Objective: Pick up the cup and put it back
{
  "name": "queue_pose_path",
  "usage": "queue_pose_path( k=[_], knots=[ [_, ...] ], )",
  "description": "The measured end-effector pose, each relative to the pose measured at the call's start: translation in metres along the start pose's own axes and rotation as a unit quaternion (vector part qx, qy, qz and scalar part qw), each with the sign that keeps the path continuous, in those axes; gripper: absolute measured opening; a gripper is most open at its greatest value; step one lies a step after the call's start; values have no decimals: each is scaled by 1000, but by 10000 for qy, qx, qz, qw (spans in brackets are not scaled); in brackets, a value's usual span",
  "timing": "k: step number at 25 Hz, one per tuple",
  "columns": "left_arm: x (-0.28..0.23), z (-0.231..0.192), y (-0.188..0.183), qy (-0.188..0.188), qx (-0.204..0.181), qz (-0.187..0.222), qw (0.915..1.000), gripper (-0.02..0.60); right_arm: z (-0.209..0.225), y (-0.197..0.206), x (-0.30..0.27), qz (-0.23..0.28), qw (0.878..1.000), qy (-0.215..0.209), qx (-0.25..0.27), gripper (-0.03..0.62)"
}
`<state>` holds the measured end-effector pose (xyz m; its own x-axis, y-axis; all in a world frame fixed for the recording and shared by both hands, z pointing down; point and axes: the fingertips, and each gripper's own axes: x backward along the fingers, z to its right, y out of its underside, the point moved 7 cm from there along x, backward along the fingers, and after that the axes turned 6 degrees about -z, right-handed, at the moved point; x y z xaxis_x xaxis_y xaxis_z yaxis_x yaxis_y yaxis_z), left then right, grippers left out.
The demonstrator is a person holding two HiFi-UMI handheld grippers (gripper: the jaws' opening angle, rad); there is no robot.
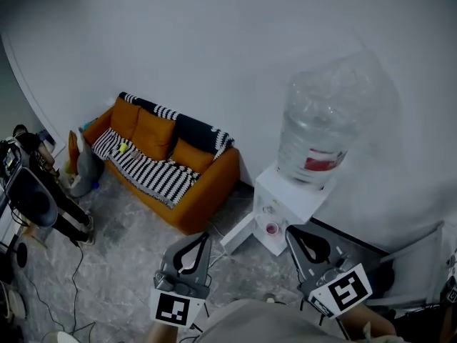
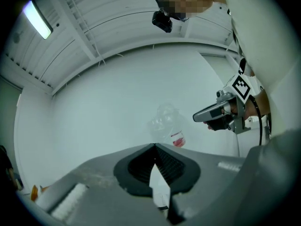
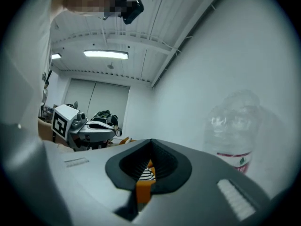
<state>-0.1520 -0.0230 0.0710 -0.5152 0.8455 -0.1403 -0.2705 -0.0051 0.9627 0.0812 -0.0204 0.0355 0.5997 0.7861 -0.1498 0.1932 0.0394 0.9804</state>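
A small cup (image 1: 271,229) with a reddish inside stands in the recess of the white water dispenser (image 1: 300,199), under the big clear bottle (image 1: 319,128). My left gripper (image 1: 208,235) hovers left of the dispenser with its jaws closed tip to tip and nothing between them. The right gripper (image 1: 289,229) sits just right of the cup, shut and empty too. In the left gripper view the left gripper (image 2: 154,146) points toward the bottle (image 2: 167,126), with the right gripper (image 2: 195,117) beside it. In the right gripper view the right gripper (image 3: 151,140) has its tips together; the cup is hidden.
An orange sofa (image 1: 168,159) with a striped blanket stands against the white wall at left. A dark office chair (image 1: 32,195) and cables lie at the far left on the grey floor. A metal frame (image 1: 421,259) leans at the right.
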Motion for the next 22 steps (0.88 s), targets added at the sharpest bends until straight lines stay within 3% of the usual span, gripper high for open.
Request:
queue_pose_path(
  k=[11,22],
  knots=[
    [-2,9,-9,-103,-51,-14,9999,2,6,9,-15,-87,9984,-513,-218,3],
    [2,12,-12,-198,2,-88,9998,2,4,17,-19,-109,9964,-740,-398,3]
  ],
)
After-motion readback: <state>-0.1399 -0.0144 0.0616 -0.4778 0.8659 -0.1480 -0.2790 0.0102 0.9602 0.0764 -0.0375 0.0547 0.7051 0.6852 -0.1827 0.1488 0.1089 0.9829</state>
